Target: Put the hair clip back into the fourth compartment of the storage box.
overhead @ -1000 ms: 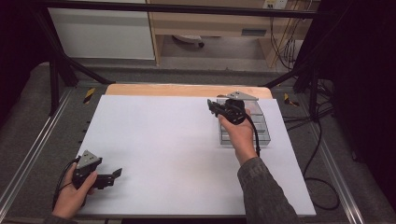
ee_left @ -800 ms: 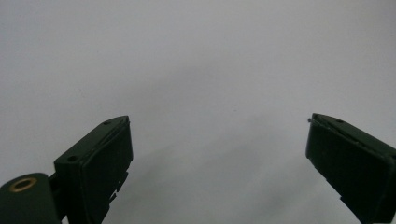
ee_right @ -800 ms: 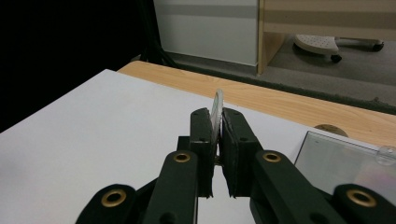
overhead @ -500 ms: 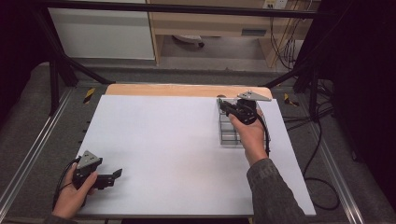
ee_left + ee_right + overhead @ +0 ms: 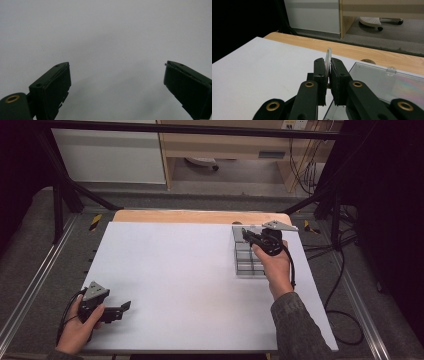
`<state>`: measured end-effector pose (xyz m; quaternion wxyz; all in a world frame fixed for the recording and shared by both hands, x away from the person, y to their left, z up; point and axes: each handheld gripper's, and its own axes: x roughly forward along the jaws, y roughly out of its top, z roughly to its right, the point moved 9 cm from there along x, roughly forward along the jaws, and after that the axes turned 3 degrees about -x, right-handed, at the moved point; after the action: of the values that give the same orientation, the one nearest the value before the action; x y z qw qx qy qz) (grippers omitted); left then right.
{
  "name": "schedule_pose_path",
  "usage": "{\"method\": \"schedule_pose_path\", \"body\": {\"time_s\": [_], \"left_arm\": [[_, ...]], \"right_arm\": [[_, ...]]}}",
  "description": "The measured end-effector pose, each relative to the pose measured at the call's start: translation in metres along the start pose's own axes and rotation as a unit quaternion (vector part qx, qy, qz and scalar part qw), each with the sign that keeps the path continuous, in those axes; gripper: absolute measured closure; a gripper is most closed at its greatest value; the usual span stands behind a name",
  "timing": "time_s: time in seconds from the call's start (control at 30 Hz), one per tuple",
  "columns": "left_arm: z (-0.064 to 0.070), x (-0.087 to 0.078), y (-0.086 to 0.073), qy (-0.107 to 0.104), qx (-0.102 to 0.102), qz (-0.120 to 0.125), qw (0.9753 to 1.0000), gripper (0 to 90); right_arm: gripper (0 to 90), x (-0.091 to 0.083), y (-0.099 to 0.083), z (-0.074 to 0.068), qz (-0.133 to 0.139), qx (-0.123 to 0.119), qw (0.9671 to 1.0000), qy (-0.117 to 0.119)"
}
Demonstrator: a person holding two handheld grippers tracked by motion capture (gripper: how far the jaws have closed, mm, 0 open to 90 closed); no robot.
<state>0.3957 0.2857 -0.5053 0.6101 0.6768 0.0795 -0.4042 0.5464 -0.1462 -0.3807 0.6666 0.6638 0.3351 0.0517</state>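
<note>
Even, soft light from above makes the white table [image 5: 175,285] bright while the room edges stay very dark, shadows are faint, the left gripper view is blurry, and the clear box lid [image 5: 392,85] shows a rainbow glare.

So the worktop [image 5: 180,285] is basically a big white sheet over a light wood board, and the wood peeks out as a strip along the far edge. Only thing sitting on it is a clear plastic compartment box [image 5: 248,257] with dark dividers, right under the right gripper's fingers [image 5: 320,75], lid hinged open. Over by the left gripper's fingers [image 5: 52,87] it's just plain white surface, with the box well off to the far side.
</note>
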Motion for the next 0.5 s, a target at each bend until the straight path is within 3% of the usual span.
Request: {"method": "schedule_pose_path", "body": {"time_s": [0.5], "left_arm": [[0.000,0.000,0.000,0.001,0.002,-0.001,1.0000,7.3]], "right_arm": [[83.4,-0.002,-0.020,0.008,-0.017,0.004,0.9998,-0.004]]}}
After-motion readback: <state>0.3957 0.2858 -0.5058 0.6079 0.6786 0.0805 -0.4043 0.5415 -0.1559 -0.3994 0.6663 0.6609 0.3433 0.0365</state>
